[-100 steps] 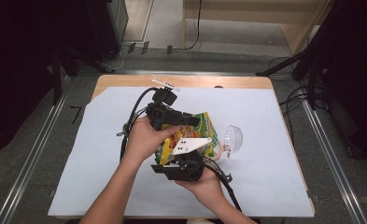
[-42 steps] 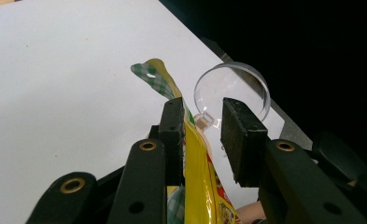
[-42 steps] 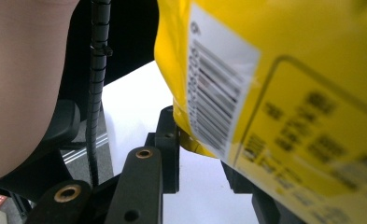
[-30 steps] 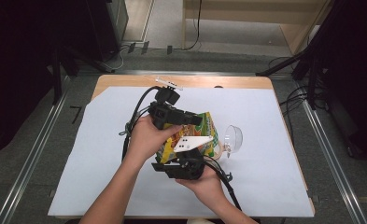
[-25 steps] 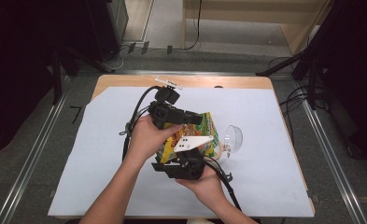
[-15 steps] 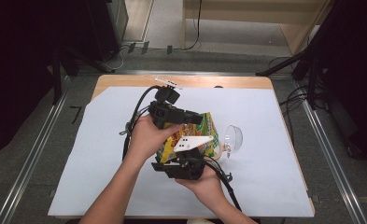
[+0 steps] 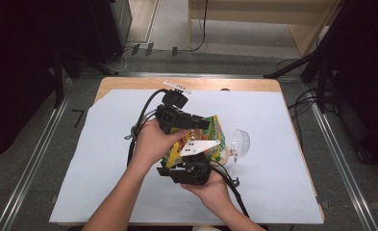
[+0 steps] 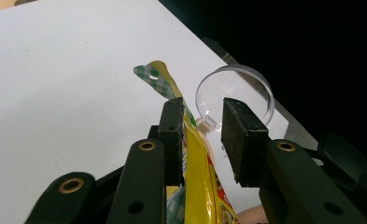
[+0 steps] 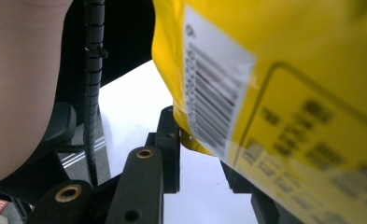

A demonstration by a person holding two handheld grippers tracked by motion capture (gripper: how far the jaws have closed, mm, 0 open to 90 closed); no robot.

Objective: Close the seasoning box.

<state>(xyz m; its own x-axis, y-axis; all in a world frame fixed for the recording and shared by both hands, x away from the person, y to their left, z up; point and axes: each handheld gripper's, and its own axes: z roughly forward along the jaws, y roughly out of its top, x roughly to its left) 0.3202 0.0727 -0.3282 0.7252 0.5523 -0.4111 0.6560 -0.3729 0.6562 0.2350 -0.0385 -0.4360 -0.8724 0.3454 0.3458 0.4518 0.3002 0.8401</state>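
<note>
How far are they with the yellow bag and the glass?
Done: the yellow bag is up off the white sheet, between both grippers. In hand: the left gripper has the bag's top edge between its jaws, one pad touching it, the other apart. The right gripper meets its lower edge. Left, probably: the bag looks unopened, and the glass lies tipped on its side, with nothing in it.
</note>
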